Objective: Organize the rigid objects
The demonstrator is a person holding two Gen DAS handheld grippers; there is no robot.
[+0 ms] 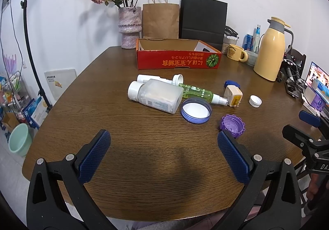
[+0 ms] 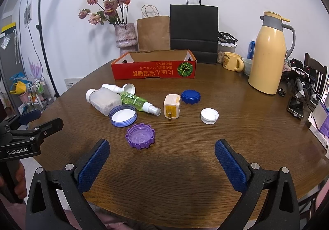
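Where the brown wooden table (image 2: 185, 168) shows its middle, a loose cluster of small rigid things: frosted plastic bottle (image 1: 158, 95) with a white cap, lying on its side; behind and touching it, a white tube (image 1: 146, 78) beside a white ribbed cap (image 1: 178, 79); slanting out from under these, a green spray bottle (image 2: 139, 101), nozzle toward the right. Just in front, against the frosted bottle, a blue-rimmed lid (image 1: 196, 110) lying open side up, white inside. Nearer the cameras, a purple toothed cap (image 2: 140, 136), also open side up, apart from the lid. To the right of the spray nozzle, a cream-coloured plug adapter (image 2: 172, 106) with a yellow face; behind it, a dark blue toothed cap (image 2: 190, 96); further right and well apart, a small white screw cap (image 2: 209, 116).

Behind the cluster, toward the wall, a red cardboard box (image 1: 176, 61), open on top, printed with a green pumpkin.

Hovering over the near edge of the table, left gripper (image 1: 164, 147): blue pads spread wide, nothing between them, purple cap just beyond its right pad. Likewise the right gripper (image 2: 162, 155): spread wide, gripping nothing.

Along the back and right: vase of dried roses (image 1: 129, 26), brown paper bag (image 1: 160, 20), black paper bag (image 1: 202, 18), yellow mug (image 2: 232, 61), cream thermos jug (image 2: 267, 53).
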